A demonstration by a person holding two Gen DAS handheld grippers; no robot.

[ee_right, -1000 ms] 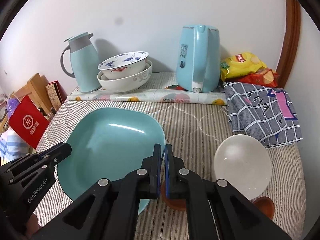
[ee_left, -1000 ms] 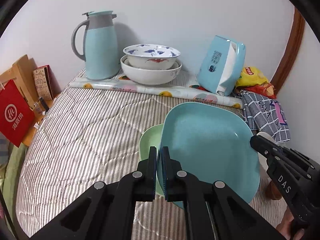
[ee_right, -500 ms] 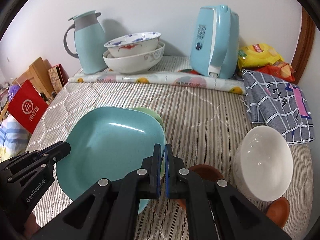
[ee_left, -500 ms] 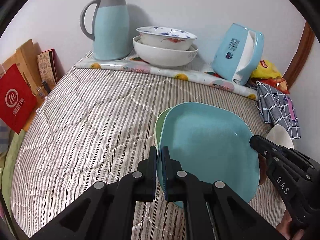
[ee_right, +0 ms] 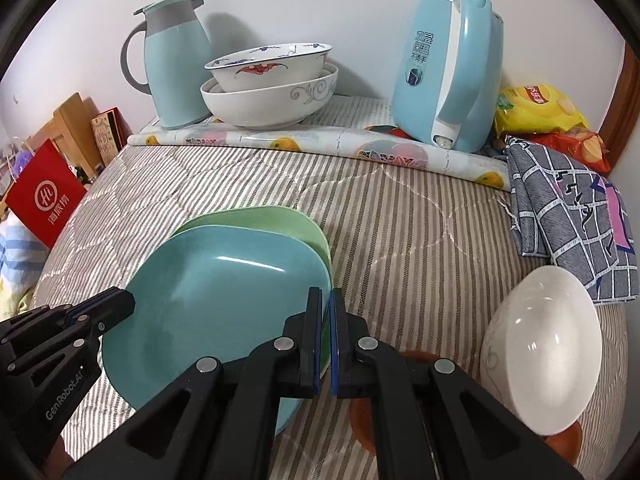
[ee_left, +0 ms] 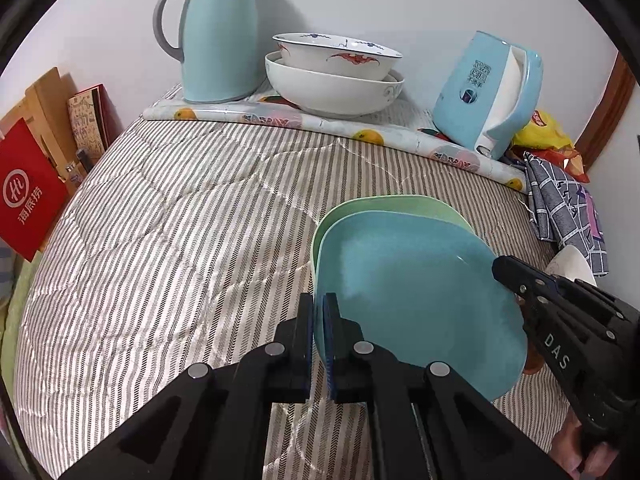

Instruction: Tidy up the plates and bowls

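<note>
blue plate: held by both rims, sits over green plate, nearly lined up; can't tell if touching yet
green plate: flat on striped bed, only far edge shows past the blue one
change: 1 s ago green plate barely peeked out at the left edge, blue plate higher + tilted; now lower, flatter, centred over green → stacking step nearly done, release likely next
left hand-held gripper: clamped tight on blue plate's left rim, pads almost meeting
right hand-held gripper: pinched on blue plate's right rim, narrow gap only
white bowl: near right of the plates, lying on brown dishes, not yet sorted
stacked bowls: at back on floral mat, patterned one nested in white one
other: thermos + kettle at back, well apart from plates
risk: soft bed, stack may tip if let go off-centre
</note>
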